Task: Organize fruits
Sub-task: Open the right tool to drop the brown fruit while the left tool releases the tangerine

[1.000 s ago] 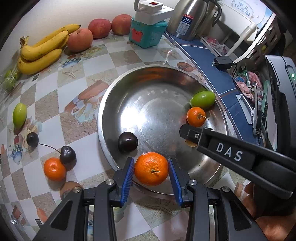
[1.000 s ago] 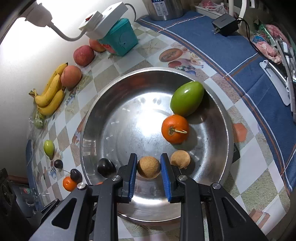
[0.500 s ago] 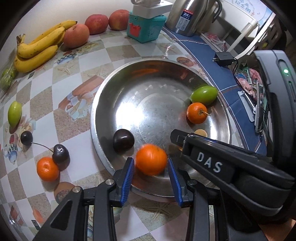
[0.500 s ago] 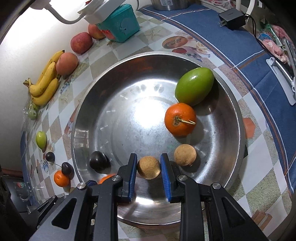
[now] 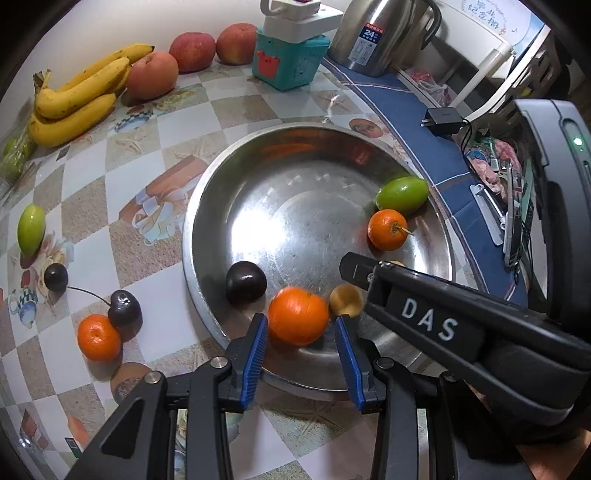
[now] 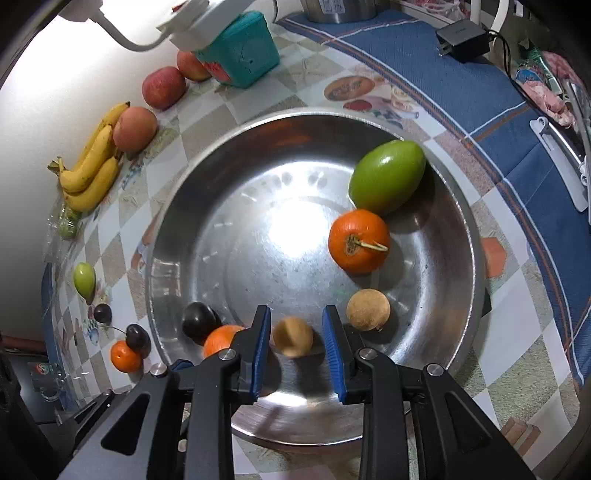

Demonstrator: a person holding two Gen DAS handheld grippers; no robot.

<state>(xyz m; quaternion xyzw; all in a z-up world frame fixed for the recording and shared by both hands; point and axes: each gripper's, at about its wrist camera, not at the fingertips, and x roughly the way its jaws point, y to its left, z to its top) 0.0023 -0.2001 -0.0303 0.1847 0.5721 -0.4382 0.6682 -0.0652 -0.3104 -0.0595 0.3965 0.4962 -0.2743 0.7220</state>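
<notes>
The right gripper [image 6: 293, 343] carries white letters "DAS" on its finger as seen from the left wrist; the kettle [image 5: 384, 33] has a label with a large "24", the rest too small to read. Both grippers point steeply down over the near side of the steel bowl [image 5: 207, 206]. The left gripper [image 5: 301, 341] is spread slightly wider than the orange [image 5: 298, 315], which sits blurred between the blue pads with a gap at each side. The right gripper's jaws are opening; a tan fruit [image 6: 293, 336], blurred, lies between them with a gap at each side. In the bowl also lie a plum [image 6: 199, 318], a second tan fruit [image 6: 368, 309], a stemmed orange [image 6: 358, 240] and a green fruit [image 6: 388, 177]. Bananas [image 5: 81, 92] lie on the table [image 5: 92, 177] by the wall.
</notes>
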